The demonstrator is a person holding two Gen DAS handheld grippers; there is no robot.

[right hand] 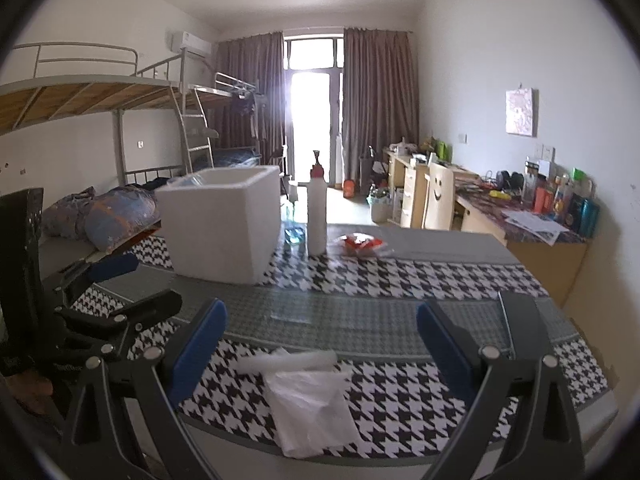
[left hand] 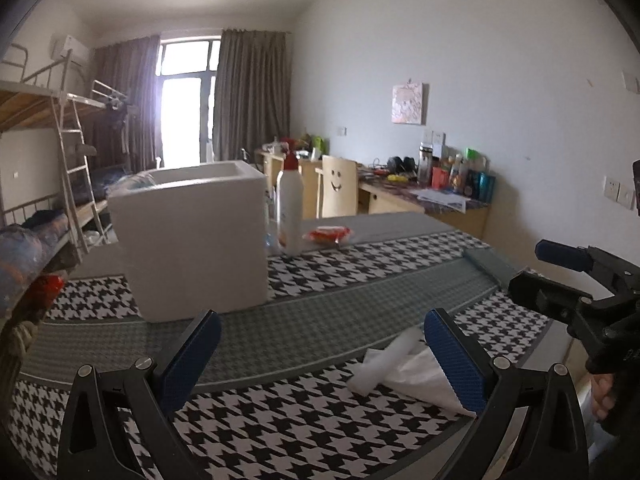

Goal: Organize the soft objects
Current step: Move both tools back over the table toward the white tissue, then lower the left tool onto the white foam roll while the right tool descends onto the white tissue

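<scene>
both tongs spread wide, gripping nothing. left tongs (left hand: 320, 354) hang above the near part of the worktop (left hand: 344, 300), which wears a black-and-white houndstooth cloth with grey bands. right tongs (right hand: 320, 344) hang over the near edge, just beside the left pair.

clear plastic bag (right hand: 312, 408) lies flat on the cloth at the near edge, a white foam roll (right hand: 288, 360) touching its far end. in the right wrist view both sit between the blue pads (right hand: 200, 356), below them. in the left wrist view the bag sits partly behind the right-hand pad.

white foam box (left hand: 196, 236) stands open-topped, farther back on the left. white bottle with red cap (left hand: 289, 208) upright just beside it. red-and-white packet (left hand: 329, 235) lies near the bottle, toward the far edge.
</scene>
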